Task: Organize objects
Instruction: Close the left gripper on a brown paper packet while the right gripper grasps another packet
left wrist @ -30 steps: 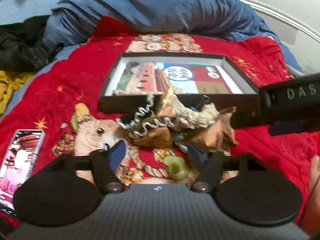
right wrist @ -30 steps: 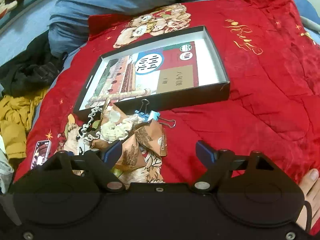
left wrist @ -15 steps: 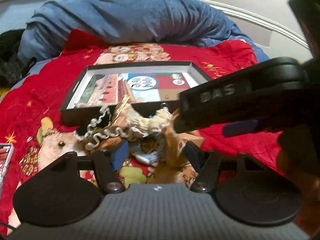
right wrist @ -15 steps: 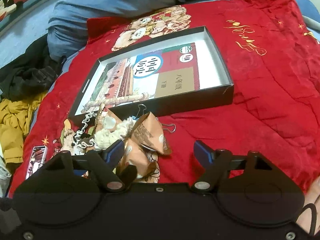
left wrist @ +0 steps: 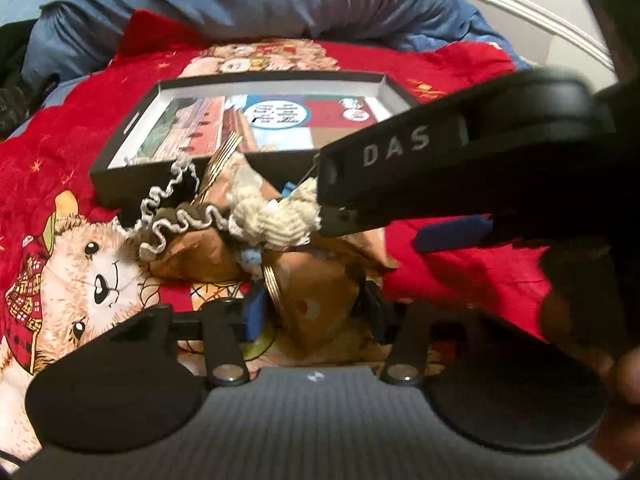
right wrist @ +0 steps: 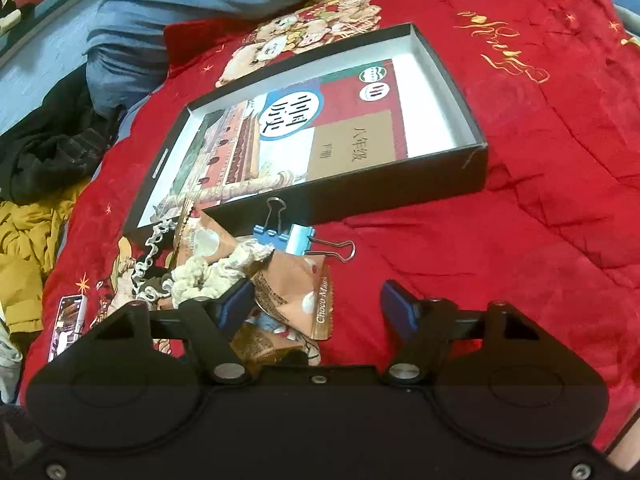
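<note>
Red blanket (right wrist: 500,240): spread across nearly the whole right-wrist frame, printed with bears; everything else is laid on it.

Blue bedding (left wrist: 260,4): bunched along the top of the left-wrist frame, behind the box.

Black box (right wrist: 472,160): an open shallow tray seen at centre of the right-wrist frame, with a printed book cover lying flat inside; otherwise unfilled. It is judged to be the place where the loose things are meant to go.

Pile of small things: heaped against the box's near wall, lower left of centre. Brown snack packets (right wrist: 304,296), a knitted cream cord (left wrist: 276,216), a curly grey cord (left wrist: 164,216) and a blue binder clip (right wrist: 296,238) are tangled together.

Phone (right wrist: 66,324): lying apart at the left edge, untouched.

Left gripper (left wrist: 316,312): its jaws have just been closing, with a brown packet framed between them; whether the pads already press on it cannot be told.

Right gripper (right wrist: 316,306): its jaws have just been closing too, yet a wide gap is kept; only the left pad lies against the packets, nothing is pinched.

Step in hand: a first pick from the pile is being set up.

Next move: a firm pinch on one packet is called for, then a lift clear of the cords, which are likely to be dragged along, and a carry over the near wall into the box.
</note>
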